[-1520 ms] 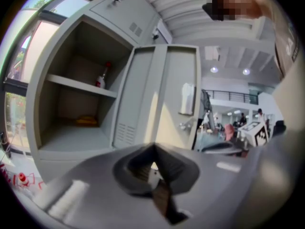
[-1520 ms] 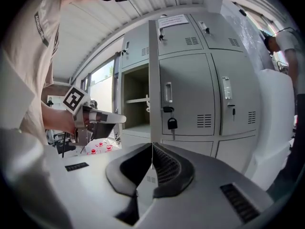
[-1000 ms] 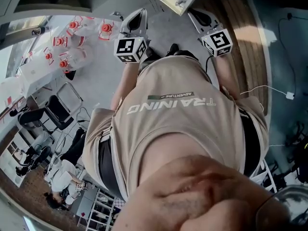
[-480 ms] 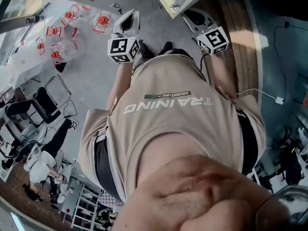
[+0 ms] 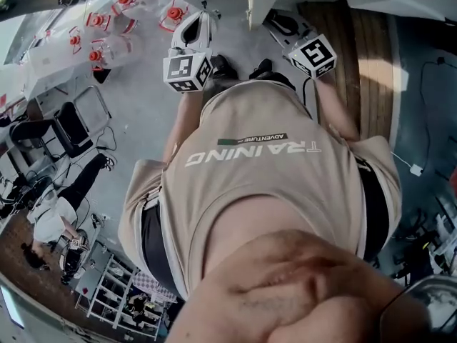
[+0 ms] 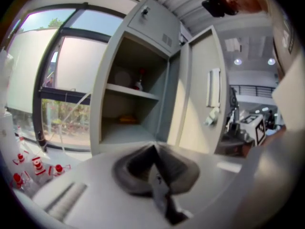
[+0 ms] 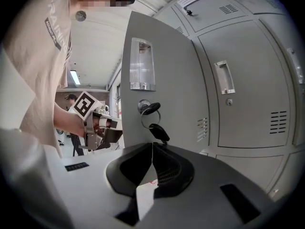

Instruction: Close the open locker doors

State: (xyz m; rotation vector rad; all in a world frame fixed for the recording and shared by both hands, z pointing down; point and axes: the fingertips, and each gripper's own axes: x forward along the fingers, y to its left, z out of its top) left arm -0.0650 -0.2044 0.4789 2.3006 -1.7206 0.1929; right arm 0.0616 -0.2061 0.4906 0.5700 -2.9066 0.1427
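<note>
Jaws of the left claw (image 6: 153, 149) are pressed together with nothing between them. The claw points at an open locker (image 6: 133, 104), a grey compartment with a shelf across its middle. A small red-topped thing (image 6: 138, 85) stands on the shelf, and something orange (image 6: 126, 119) lies on the floor of the compartment below it; neither is clear enough to name. The locker door (image 6: 200, 94) stands swung out to the right of the opening, its inner face toward the camera.

The right claw (image 7: 152, 147) is also closed on nothing. It points at the outer face of the same door, close to it; contact cannot be made out. Just above the tips a key (image 7: 145, 108) sits in the lock, with a dark fob (image 7: 159, 131) hanging from its ring, and higher up is the recessed handle (image 7: 142, 63). To the right of the door is a wall of shut lockers (image 7: 248, 80).

From the head view the door shows as a pale edge at the top, between the two claws, the left one on the open-locker side and the right one on the outer side. The person's beige shirt (image 5: 264, 177) fills the middle. Clear bottles with red tops (image 5: 107, 48) stand on the grey floor (image 5: 143, 113) to the left, well apart from the claws.
</note>
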